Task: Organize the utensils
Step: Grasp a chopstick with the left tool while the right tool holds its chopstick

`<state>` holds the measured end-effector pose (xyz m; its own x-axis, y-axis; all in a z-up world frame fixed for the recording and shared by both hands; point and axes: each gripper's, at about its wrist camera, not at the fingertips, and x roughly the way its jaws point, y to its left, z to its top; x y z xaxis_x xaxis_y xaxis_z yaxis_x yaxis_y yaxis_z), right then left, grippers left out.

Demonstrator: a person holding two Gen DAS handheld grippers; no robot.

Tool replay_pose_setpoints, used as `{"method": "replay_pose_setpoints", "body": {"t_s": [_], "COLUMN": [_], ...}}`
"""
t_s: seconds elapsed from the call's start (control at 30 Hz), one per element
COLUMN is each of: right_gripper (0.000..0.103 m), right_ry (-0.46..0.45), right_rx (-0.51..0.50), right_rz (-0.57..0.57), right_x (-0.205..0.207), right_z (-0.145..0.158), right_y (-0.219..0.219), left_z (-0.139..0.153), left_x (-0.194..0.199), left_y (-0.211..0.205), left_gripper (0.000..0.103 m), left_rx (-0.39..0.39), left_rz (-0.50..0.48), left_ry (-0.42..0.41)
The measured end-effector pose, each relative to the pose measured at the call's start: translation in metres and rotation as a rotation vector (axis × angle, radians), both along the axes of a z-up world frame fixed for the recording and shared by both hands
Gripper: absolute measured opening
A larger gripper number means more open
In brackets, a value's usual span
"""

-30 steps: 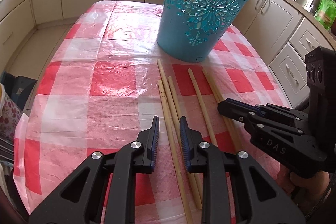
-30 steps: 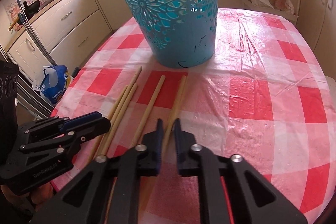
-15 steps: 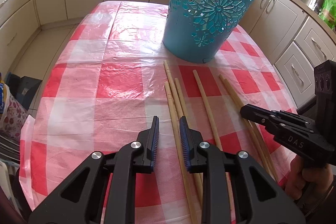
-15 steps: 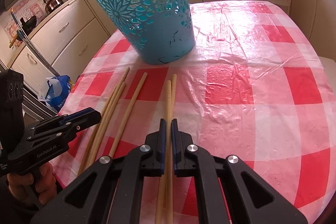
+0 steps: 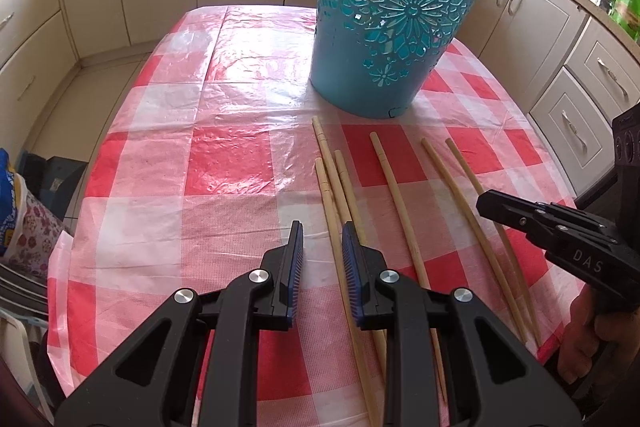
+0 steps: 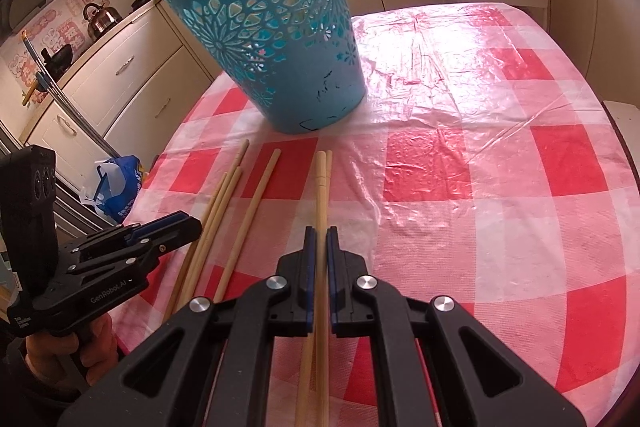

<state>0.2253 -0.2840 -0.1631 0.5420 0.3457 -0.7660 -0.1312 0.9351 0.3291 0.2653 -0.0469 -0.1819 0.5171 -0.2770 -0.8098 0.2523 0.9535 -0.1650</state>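
Bamboo chopsticks lay in a loose fan on the bench (image 5: 224,163), all on the near side of the blue bin (image 5: 384,39), their far tips pointing roughly toward its base. The bench carried a red-and-white checked cloth (image 6: 480,167) under clear plastic. The bin stood upright on the cloth, with cut-out flower patterns in its wall.

In the left wrist view, three chopsticks (image 5: 332,183) lay close together just short of the bin, a single chopstick (image 5: 394,195) lay apart to their right, and a pair (image 5: 472,203) lay farther right again.

The right gripper (image 6: 319,247) had its jaws drawn nearly together on one stick of the pair (image 6: 321,187); the second stick of that pair lay just beside the first, and whether it was also clamped could not be told. The held stick ran forward from the jaws toward the bin, its tip well short of the base.

The left gripper (image 5: 322,247) was held with its jaws parted and nothing between the pads. It sat above the trio, with one stick passing under the gap. No contact with the stick was visible.
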Motion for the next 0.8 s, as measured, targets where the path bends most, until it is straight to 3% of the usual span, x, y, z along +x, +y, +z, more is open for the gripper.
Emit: {"method": "replay_pose_setpoints", "body": {"t_s": [0.33, 0.47, 0.57, 0.8], "right_gripper": [0.006, 0.006, 0.006, 0.008], "right_ry": [-0.008, -0.022, -0.029, -0.009], "right_rx": [-0.131, -0.194, -0.227, -0.238], "right_rz": [-0.01, 0.009, 0.015, 0.032], "right_x": [-0.003, -0.004, -0.006, -0.003], "right_z": [-0.003, -0.003, -0.002, -0.001], "right_y": [0.001, 0.006, 0.01, 0.009], "left_z": [0.001, 0.0, 0.001, 0.003], "left_x": [0.0, -0.003, -0.004, 0.006], "left_y": [-0.008, -0.014, -0.015, -0.005], "left_gripper": [0.018, 0.007, 0.005, 0.005], "left_rx": [0.062, 0.123, 0.147, 0.11], "left_rz": [-0.05, -0.101, -0.157, -0.213], "left_ry": [0.022, -0.005, -0.027, 0.018]}}
